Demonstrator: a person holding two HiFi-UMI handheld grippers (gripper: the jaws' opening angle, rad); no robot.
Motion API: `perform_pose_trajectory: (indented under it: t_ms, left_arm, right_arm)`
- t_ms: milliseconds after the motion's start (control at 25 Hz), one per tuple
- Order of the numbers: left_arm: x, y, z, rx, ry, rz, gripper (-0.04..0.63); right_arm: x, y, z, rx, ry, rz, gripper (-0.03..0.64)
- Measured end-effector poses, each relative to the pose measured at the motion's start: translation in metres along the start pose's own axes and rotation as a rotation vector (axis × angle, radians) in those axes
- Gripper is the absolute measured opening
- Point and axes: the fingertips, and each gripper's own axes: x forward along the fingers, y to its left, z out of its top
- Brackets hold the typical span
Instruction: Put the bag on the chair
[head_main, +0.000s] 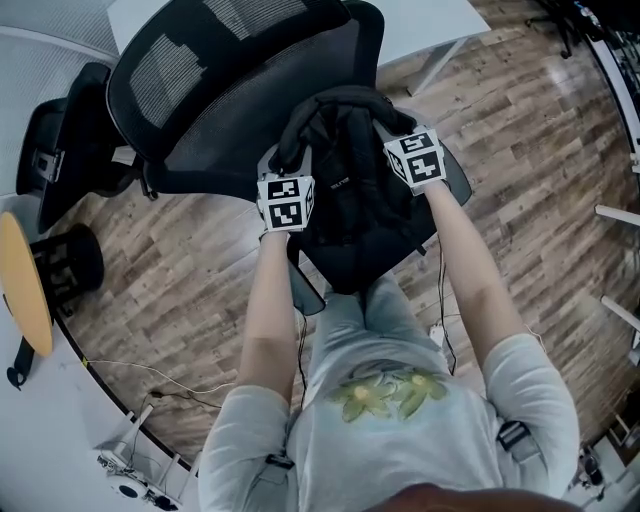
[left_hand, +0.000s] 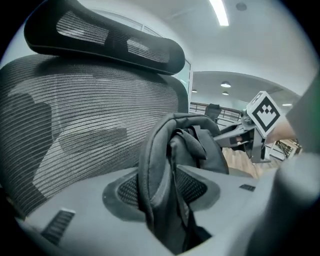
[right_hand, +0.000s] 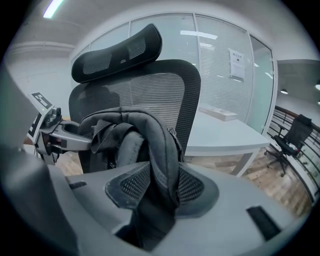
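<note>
Mesh chair back (head_main: 230, 90) close ahead, black bag (head_main: 345, 190) filling the space over the seat (head_main: 457, 185), white table (head_main: 420, 30) behind it, second chair (head_main: 60, 140) crowding the left, open wood floor (head_main: 520, 160) on the right free for passing

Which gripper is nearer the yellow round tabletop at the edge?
Left. The left gripper, clamped on the bag, is on the side toward the yellow tabletop; the right gripper grips the bag's far side.

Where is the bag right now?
The bag is at the centre of the head view, held by its straps in the left hand-held gripper and right hand-held gripper, over the seat of the chair.
</note>
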Motion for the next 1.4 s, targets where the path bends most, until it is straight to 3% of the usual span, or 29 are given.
perform_pose_trajectory:
  t_ms: [400,560,680,880,1000,1200,1400]
  left_arm:
    - [0.018,0.009,-0.002,-0.048,0.074,-0.034,0.204]
    - [0.017,0.009,-0.002,-0.010,0.076,-0.054,0.212]
    - [0.015,0.005,-0.004,0.032,0.097,-0.073,0.225]
    - [0.008,0.002,-0.001,-0.013,0.134,-0.100,0.275]
    - [0.001,0.000,0.008,-0.026,0.124,-0.110,0.293]
    - [-0.021,0.000,0.028,-0.013,0.053,-0.075,0.296]
    - [-0.053,-0.012,0.052,-0.009,-0.037,-0.068,0.295]
  right_arm:
    - [0.030,-0.012,-0.004,0.054,0.050,-0.022,0.163]
    - [0.033,-0.013,-0.002,0.055,0.056,-0.016,0.169]
    - [0.026,-0.012,0.000,0.049,0.068,0.030,0.176]
    - [0.007,-0.012,0.005,0.077,0.088,0.092,0.229]
    - [-0.003,-0.015,0.012,0.047,0.077,0.074,0.267]
    - [-0.024,-0.011,0.022,0.017,0.033,0.054,0.272]
    - [-0.054,0.002,0.038,0.078,-0.060,0.059,0.267]
